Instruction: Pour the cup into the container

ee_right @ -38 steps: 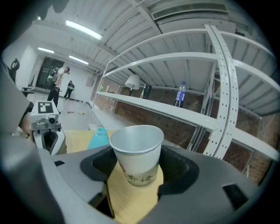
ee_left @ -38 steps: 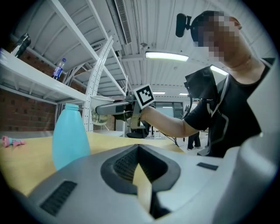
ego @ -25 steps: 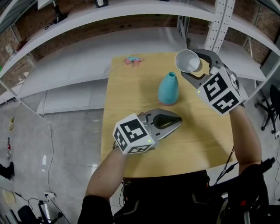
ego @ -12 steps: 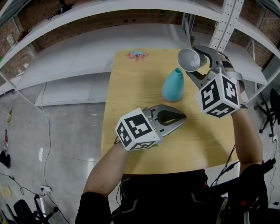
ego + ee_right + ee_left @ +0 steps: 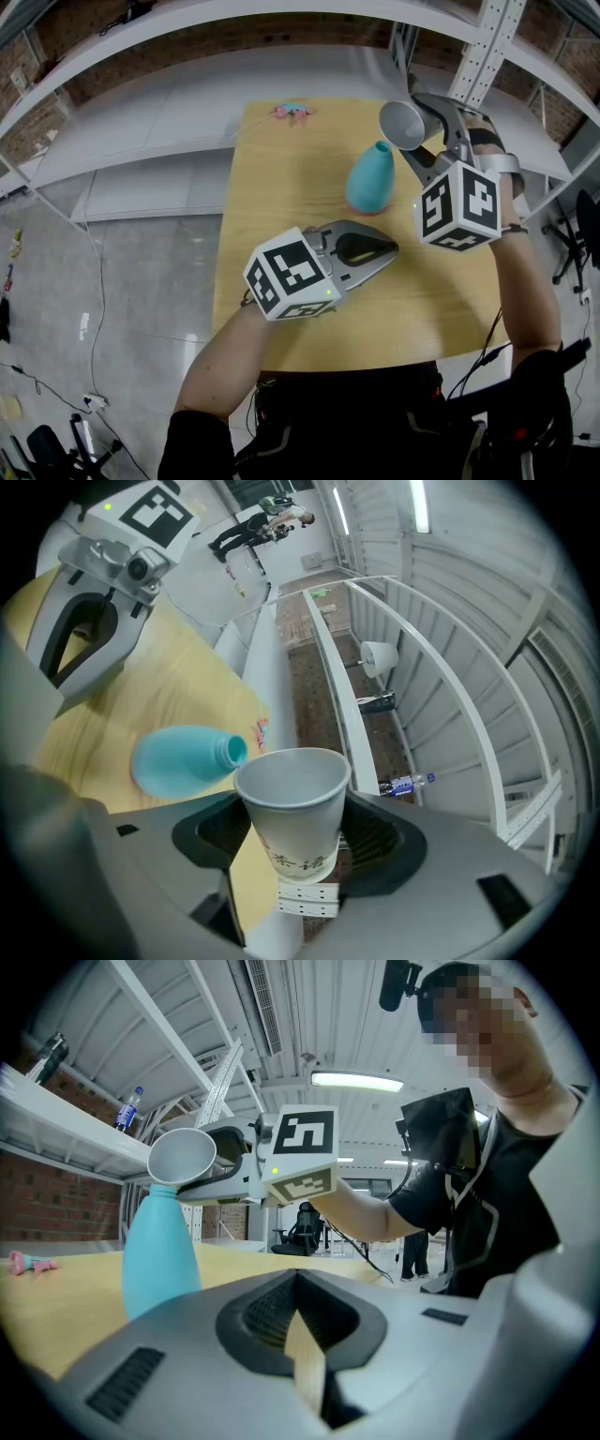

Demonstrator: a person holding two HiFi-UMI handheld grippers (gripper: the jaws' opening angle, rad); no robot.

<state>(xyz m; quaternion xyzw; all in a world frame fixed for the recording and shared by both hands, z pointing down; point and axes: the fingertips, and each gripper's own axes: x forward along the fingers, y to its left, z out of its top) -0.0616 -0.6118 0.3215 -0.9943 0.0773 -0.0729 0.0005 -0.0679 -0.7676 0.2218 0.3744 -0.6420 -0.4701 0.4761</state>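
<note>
A white paper cup [image 5: 403,125] is clamped between the jaws of my right gripper [image 5: 424,129], held in the air and tipped on its side with its mouth facing left. Its rim is just right of and above the neck of the teal bottle-shaped container [image 5: 371,179], which stands upright on the wooden table [image 5: 281,187]. In the right gripper view the cup [image 5: 292,803] looks empty inside, with the container [image 5: 183,758] beyond it. My left gripper [image 5: 386,253] hovers shut and empty over the table's near half, pointing at the container [image 5: 159,1246].
A small pink object [image 5: 291,112] lies at the table's far edge. White metal shelving [image 5: 187,122] runs behind the table, with an upright post [image 5: 473,56] at the right. A plastic bottle [image 5: 405,784] lies on a shelf. Grey floor lies left of the table.
The right gripper has rolled over, tipping the cup from mouth-up to mouth-sideways near the container's neck. The left gripper has hardly moved.
</note>
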